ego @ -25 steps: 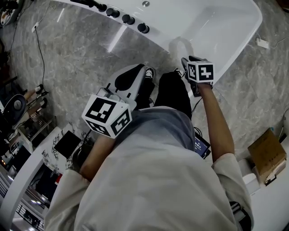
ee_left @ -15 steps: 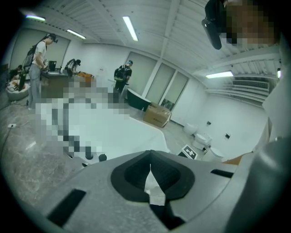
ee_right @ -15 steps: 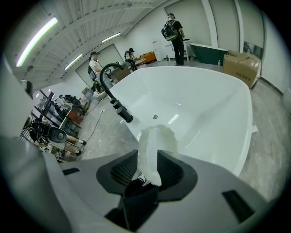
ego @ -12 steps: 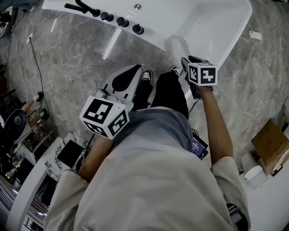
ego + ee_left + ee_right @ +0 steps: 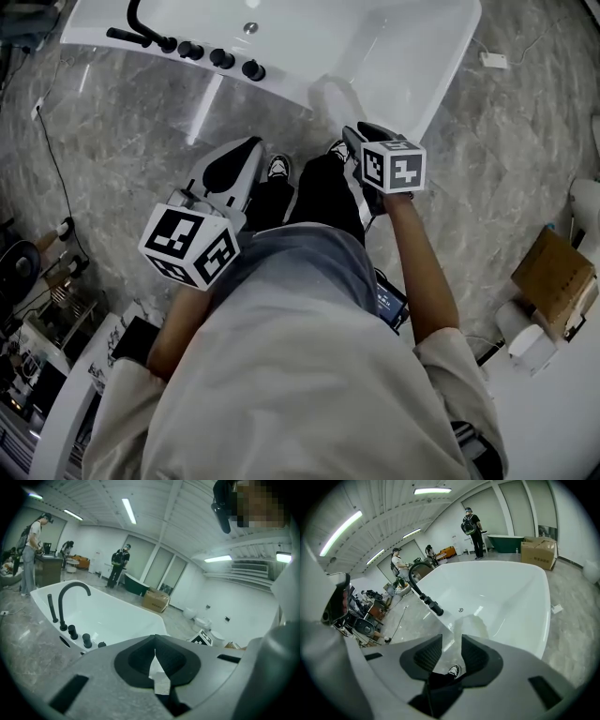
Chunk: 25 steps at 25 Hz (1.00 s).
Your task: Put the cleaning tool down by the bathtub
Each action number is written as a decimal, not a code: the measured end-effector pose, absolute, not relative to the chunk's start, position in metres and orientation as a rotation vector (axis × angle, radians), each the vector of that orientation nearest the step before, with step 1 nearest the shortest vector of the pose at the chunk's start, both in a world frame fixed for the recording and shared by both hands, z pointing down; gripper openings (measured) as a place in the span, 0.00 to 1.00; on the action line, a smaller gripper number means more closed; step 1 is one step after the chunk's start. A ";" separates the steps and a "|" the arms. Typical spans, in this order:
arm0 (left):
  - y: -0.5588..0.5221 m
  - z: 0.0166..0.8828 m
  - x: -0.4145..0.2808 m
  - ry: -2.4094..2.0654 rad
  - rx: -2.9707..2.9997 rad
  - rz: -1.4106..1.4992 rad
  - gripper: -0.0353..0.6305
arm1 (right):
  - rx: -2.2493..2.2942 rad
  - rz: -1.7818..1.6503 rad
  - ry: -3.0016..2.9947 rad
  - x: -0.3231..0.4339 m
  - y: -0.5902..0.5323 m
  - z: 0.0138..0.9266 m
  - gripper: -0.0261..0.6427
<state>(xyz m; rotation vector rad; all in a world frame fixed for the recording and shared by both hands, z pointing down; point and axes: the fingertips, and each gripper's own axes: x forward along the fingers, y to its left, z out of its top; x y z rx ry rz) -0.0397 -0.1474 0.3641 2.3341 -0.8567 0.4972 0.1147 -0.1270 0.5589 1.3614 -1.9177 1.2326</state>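
Since the left gripper (image 5: 154, 641) is clamped shut on only a thin white scrap (image 5: 158, 678), I can't confirm that's the cleaning tool; no other tool shows in any view. Right gripper (image 5: 450, 645): narrow gap, empty. Both hang over the grey marble floor (image 5: 122, 122), near side of the glossy white bathtub (image 5: 441, 66). Risk: let go from up here, the scrap drifts into the tub or clings to the jaws.

White bathtub (image 5: 375, 56), seemingly empty, black taps (image 5: 221, 59) on its rim
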 end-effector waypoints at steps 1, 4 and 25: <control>-0.147 0.363 -0.041 -0.850 2.339 0.494 0.07 | 1.373 1.231 -1.920 0.113 -0.125 0.555 0.22; -0.148 0.360 -0.043 -0.836 2.354 0.487 0.07 | 1.404 1.233 -1.935 0.107 -0.122 0.546 0.22; -0.154 0.349 -0.063 -0.767 2.433 0.477 0.07 | 1.689 1.180 -2.080 0.087 -0.102 0.443 0.15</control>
